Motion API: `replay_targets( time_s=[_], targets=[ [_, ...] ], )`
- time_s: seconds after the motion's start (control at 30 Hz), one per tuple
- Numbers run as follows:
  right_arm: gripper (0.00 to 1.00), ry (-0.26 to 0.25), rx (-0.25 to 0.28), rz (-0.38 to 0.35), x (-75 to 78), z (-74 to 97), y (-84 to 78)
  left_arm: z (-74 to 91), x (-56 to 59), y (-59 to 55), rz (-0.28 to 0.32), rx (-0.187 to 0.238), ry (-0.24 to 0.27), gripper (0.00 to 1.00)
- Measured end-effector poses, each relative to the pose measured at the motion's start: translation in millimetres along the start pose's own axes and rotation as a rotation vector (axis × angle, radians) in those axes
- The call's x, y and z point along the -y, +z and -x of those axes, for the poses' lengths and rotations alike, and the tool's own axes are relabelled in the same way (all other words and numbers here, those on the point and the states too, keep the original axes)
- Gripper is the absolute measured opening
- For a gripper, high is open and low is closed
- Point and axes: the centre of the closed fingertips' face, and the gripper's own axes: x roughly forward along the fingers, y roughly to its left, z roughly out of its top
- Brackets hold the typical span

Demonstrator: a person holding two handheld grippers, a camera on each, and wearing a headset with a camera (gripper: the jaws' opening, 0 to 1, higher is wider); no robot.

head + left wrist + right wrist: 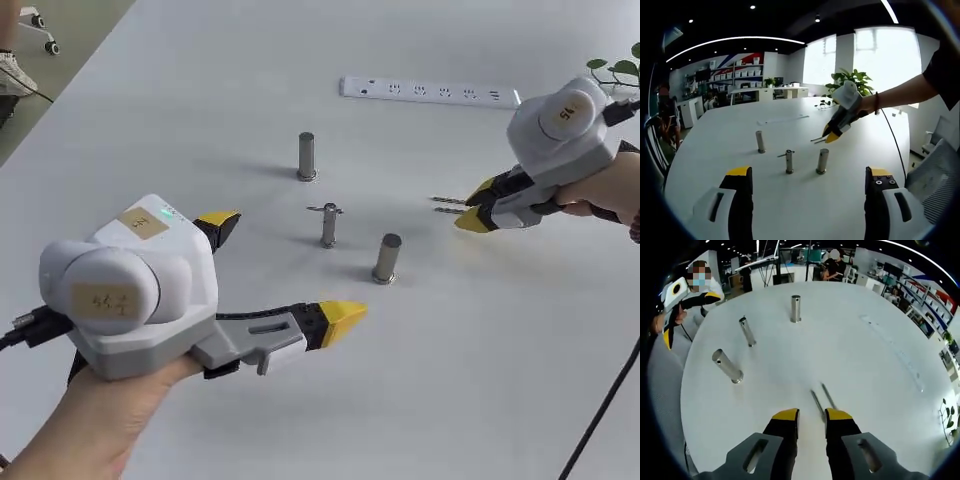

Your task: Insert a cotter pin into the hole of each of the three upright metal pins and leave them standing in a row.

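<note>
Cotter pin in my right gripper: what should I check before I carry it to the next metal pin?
1. Right gripper shut on the held cotter pin, prongs pointing forward: ok.
2. Middle metal pin has its inserted cotter pin through it: ok.
3. Far metal pin and near metal pin upright, no cotter pin in them: ok.
4. Their holes turned toward the prongs: cannot tell.
5. Left gripper open, apart from all three pins: ok.
</note>
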Motion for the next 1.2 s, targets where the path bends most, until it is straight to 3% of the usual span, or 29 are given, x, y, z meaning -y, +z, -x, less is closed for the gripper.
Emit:
replay_targets(
  time_s=[0.4, 0.67, 0.9, 1.13, 1.2],
  targets=[
    [0.09, -0.008, -0.055, -0.012, 13.4, -6.1, -10.7, -0.2, -2.4, -4.6, 0.011, -0.012, 0.003, 0.91],
    [0.06, 0.018, -0.08, 0.013, 11.2, -7.3, -11.3, -0.1, -3.0, -5.5, 0.014, -0.015, 0.002, 0.9],
    [0.02, 0.045, -0.146, 0.034, 13.5, -9.1, -14.4, -0.5, -1.6, -6.3, 0.013, -0.02, -0.003, 0.89],
    [0.0, 0.038, -0.146, 0.038, 13.0, -8.7, -13.8, 0.1, -2.6, -5.3, 0.013, -0.019, 0.0, 0.88],
    [0.0, 0.039, -0.137, 0.002, 12.0, -9.2, -13.3, 0.4, -3.1, -5.0, 0.011, -0.02, 0.002, 0.88]
  ],
)
